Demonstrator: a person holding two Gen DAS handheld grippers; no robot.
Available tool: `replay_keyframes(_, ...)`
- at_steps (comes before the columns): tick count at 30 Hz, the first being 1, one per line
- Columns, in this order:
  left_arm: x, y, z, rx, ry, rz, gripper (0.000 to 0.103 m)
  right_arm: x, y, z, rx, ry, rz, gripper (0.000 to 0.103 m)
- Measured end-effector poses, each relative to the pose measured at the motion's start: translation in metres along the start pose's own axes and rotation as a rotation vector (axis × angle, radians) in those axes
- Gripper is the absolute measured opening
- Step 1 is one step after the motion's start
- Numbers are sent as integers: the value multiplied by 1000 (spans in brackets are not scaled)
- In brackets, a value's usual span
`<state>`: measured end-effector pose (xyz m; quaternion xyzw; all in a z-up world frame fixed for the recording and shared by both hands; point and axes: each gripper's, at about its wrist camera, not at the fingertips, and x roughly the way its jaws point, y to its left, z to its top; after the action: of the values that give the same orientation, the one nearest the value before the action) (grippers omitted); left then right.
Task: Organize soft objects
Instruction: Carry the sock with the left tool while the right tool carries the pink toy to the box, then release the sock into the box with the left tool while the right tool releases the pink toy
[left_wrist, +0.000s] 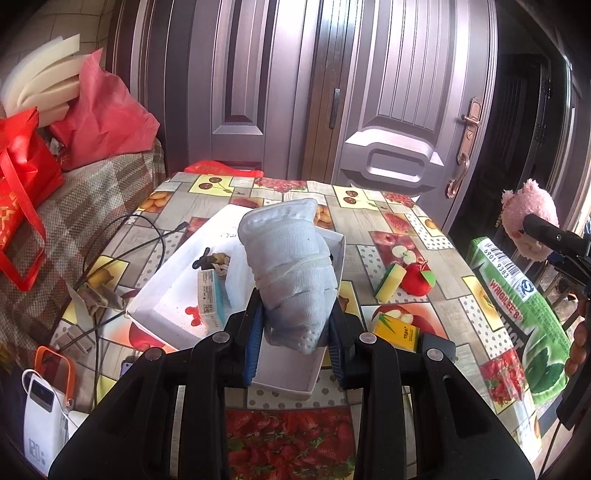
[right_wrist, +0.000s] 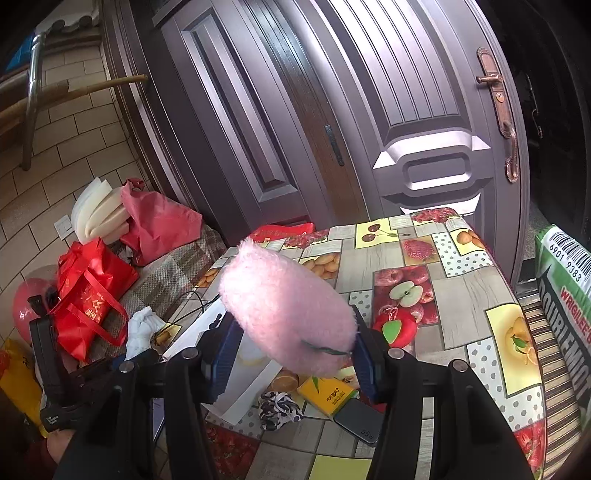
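Note:
My left gripper (left_wrist: 295, 332) is shut on a pale blue rolled cloth bundle (left_wrist: 291, 273), which stands upright between the blue pads above a white tray (left_wrist: 173, 295). My right gripper (right_wrist: 291, 354) is shut on a fluffy pink plush toy (right_wrist: 288, 317), held above the fruit-patterned table (right_wrist: 461, 332); the left wrist view shows that pink plush (left_wrist: 528, 218) at the far right. A red apple plush (left_wrist: 419, 278) and a yellow-green sponge (left_wrist: 388, 282) lie on the table right of the tray. A leopard-print scrunchie (right_wrist: 279, 406) lies under the right gripper.
The tray holds a small carton (left_wrist: 210, 299) and a dark object. A yellow box (left_wrist: 397, 332) and a dark phone (right_wrist: 358, 421) lie near the front. Cables (left_wrist: 122, 243) and a white power bank (left_wrist: 40, 417) are at left; a green Wrigley pillow (left_wrist: 517, 306) at right. Red bags (left_wrist: 22, 192) sit on the sofa.

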<state>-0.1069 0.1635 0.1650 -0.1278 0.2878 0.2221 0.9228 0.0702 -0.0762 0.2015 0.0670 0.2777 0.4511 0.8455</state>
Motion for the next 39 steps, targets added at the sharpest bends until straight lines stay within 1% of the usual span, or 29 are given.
replay_keyframes(4,0,5,1,-8,-3,5,30,5,8,10,-25,-12,6,55)
replay_keyframes(6,1,8,7,-6,-9,12,30,8,12,17,-40,-21,10,55)
replay_keyframes(8,0,14,22,-3,-29,22,30,12,17,29,-57,-30,19,55)
replay_keyframes(11,-10,22,55,3,-105,55,30,15,31,53,-96,-74,34,55)
replay_keyframes(13,-12,26,75,-2,-138,77,30,17,43,67,-129,-105,52,55)
replay_keyframes(14,-11,29,82,-13,-146,80,30,21,49,71,-142,-113,63,55)
replay_keyframes(16,-3,35,90,-31,-138,86,30,33,59,76,-143,-103,97,55)
replay_keyframes(19,20,41,87,-43,-89,108,30,62,68,72,-125,-35,128,55)
replay_keyframes(21,39,48,75,-58,-38,118,30,85,73,57,-130,30,138,55)
replay_keyframes(24,71,58,54,-79,56,139,31,124,83,23,-132,166,153,55)
replay_keyframes(26,92,64,41,-94,116,163,31,151,89,-5,-153,270,141,55)
replay_keyframes(27,100,68,36,-100,133,178,31,164,92,-18,-166,320,136,55)
replay_keyframes(29,110,75,29,-114,156,204,31,183,95,-43,-186,402,128,55)
replay_keyframes(31,114,81,26,-126,161,212,32,196,96,-60,-193,454,127,55)
replay_keyframes(35,118,85,25,-130,162,223,34,206,100,-71,-199,480,130,57)
replay_keyframes(36,119,87,26,-136,160,233,36,207,102,-71,-204,478,129,58)
replay_keyframes(37,120,88,26,-140,153,244,43,206,103,-71,-213,469,129,67)
replay_keyframes(38,119,89,26,-145,144,254,51,205,103,-70,-220,455,128,87)
replay_keyframes(39,119,91,26,-151,133,266,77,203,103,-70,-227,436,126,95)
